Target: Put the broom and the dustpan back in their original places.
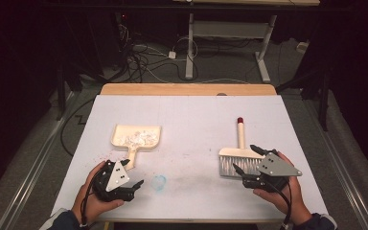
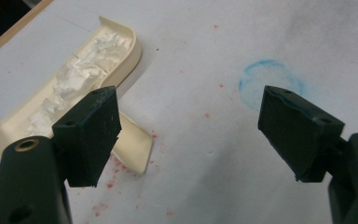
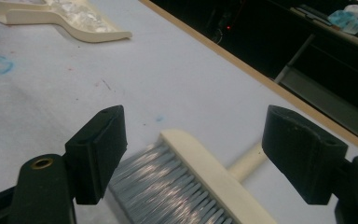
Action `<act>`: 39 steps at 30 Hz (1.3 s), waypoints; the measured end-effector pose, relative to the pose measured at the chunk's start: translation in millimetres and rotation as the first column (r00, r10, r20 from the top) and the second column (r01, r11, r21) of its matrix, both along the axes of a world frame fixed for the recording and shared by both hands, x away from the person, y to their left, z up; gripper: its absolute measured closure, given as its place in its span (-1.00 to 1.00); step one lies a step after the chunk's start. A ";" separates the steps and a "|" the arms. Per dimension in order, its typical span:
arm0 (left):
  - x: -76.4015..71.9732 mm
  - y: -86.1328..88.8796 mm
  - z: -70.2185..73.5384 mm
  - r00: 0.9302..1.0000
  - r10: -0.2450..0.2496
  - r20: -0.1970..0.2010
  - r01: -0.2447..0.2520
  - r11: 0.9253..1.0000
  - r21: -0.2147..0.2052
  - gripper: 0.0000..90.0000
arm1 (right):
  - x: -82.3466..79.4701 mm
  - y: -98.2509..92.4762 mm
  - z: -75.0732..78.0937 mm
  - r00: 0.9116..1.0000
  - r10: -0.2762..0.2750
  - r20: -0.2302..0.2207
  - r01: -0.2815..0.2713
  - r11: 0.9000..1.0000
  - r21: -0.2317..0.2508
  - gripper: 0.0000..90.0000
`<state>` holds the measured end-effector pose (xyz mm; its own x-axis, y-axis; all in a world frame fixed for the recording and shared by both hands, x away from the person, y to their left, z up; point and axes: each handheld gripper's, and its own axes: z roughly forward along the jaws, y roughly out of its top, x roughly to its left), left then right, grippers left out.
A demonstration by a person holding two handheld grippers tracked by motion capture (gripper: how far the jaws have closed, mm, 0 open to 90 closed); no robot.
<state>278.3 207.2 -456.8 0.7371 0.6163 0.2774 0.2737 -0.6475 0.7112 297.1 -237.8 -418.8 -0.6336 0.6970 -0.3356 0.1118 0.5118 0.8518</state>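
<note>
High view shows both tongs spread wide, left tongs (image 1: 133, 186) just behind the cream plastic dustpan (image 1: 136, 137) holding white scraps: light, rigid, probably best pinched by its flat handle (image 2: 133, 145), kept level.

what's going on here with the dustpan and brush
A person holds a tool in each hand over a white table. The cream plastic dustpan, filled with white scraps, lies just ahead of the open left tool. The open right tool hovers over the grey bristles of the cream hand brush. Neither tool grips anything.
</note>
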 end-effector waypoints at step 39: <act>-0.4 -5.0 -4.0 1.000 -0.021 -0.003 0.021 1.000 0.017 -0.55 | -23.9 -27.8 -40.8 0.997 -0.006 -0.075 0.006 1.000 0.002 -0.50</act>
